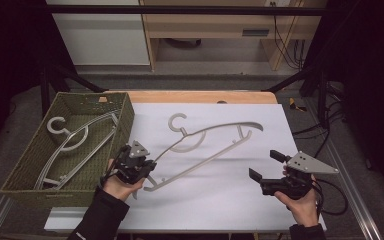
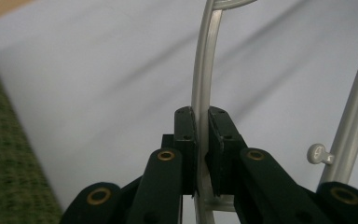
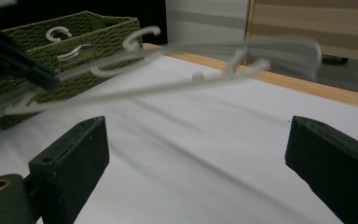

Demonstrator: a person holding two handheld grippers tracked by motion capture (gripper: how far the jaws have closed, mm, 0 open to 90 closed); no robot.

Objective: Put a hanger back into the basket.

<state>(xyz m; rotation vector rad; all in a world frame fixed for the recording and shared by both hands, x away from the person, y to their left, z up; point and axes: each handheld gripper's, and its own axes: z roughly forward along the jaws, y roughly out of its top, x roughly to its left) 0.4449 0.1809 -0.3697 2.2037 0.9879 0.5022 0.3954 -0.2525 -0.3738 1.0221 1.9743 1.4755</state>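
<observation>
Blur: grey hanger (image 3: 177,60) is smearing in the right gripper view, its outline hard to trace.
Cut-off: hanger's hook is running past the left gripper view's top edge.
Left gripper (image 1: 141,169): clamping the hanger's arm (image 2: 204,93), holding it above the white table sheet (image 1: 220,200), beside the green basket (image 1: 125,125).
Right gripper (image 1: 266,167): resting low, jaws spread, gripping nothing.

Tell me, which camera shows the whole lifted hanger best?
The high view: the hanger shows from hook to both ends, one end clamped in the left hand-held gripper. The left gripper view shows a short stretch; the right gripper view shows it blurred.
</observation>
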